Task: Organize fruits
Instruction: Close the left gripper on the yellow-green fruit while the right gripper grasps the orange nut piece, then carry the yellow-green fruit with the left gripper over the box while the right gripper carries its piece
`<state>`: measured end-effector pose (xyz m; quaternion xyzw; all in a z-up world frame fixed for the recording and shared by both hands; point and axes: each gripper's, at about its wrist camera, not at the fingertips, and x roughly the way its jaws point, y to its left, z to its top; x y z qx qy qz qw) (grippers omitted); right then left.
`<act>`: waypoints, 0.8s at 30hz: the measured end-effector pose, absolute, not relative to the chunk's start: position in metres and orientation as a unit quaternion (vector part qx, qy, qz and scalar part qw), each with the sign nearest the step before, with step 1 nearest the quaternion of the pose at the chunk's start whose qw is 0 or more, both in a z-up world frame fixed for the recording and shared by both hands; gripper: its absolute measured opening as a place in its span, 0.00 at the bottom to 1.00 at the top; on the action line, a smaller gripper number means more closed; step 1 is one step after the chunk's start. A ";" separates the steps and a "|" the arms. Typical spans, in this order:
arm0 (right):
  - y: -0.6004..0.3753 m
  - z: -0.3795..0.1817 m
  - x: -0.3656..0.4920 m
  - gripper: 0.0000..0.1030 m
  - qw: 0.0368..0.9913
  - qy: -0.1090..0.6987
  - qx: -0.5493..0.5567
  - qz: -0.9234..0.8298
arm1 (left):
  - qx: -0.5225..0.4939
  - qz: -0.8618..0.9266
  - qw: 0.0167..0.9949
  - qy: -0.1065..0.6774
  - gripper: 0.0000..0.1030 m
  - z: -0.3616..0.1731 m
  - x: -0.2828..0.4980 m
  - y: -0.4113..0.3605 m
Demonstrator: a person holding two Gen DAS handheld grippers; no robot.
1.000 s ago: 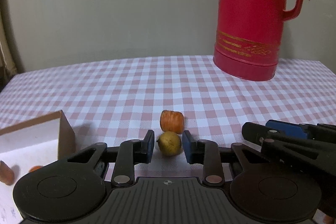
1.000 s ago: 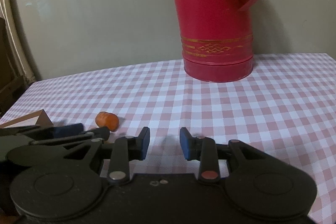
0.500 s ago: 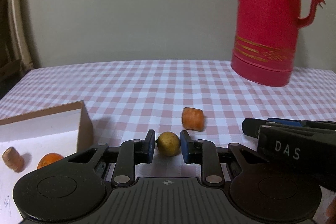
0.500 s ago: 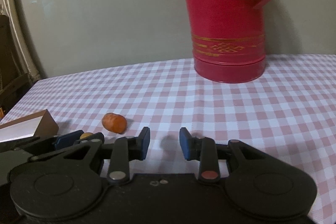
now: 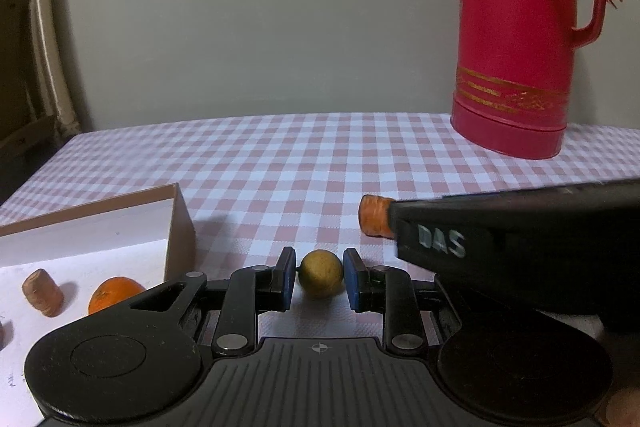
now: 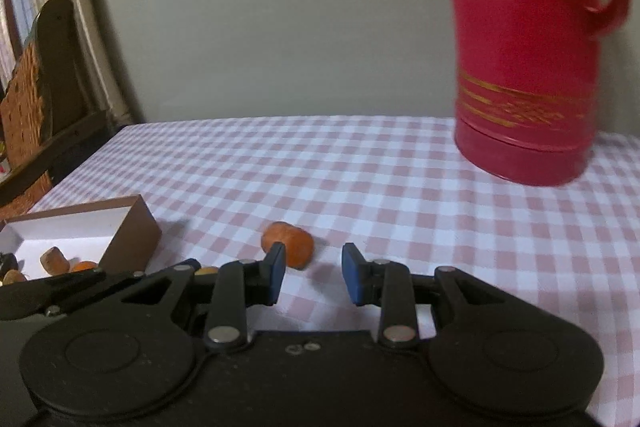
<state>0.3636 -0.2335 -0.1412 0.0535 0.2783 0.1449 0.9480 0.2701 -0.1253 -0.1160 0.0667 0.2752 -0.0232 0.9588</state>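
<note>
My left gripper (image 5: 321, 277) is shut on a small yellow-green round fruit (image 5: 321, 274), with both blue pads pressing its sides just above the checked cloth. A stubby orange piece (image 5: 374, 221) lies on the cloth beyond it to the right, partly covered by the black side of my right gripper (image 5: 396, 227). In the right wrist view my right gripper (image 6: 314, 277) stands open with nothing between its pads. The orange piece (image 6: 288, 245) sits just past its left fingertip (image 6: 276, 269). A sliver of the yellow fruit (image 6: 207, 270) shows at the left gripper's tip.
A brown box with a white inside (image 5: 176, 223) stands at the left, holding an orange (image 5: 114, 294) and a brownish piece (image 5: 42, 291). A tall red jug (image 5: 516, 67) stands at the back right. The table's left edge (image 6: 100, 155) borders a dark chair.
The left jaws closed onto the yellow fruit, and that view swung left so more of the box shows. My right gripper slid left to the orange piece.
</note>
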 end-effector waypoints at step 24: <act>-0.222 -0.149 0.383 0.14 0.942 0.295 0.053 0.151 | 0.076 -0.023 0.955 0.287 0.25 -0.118 0.273 -0.121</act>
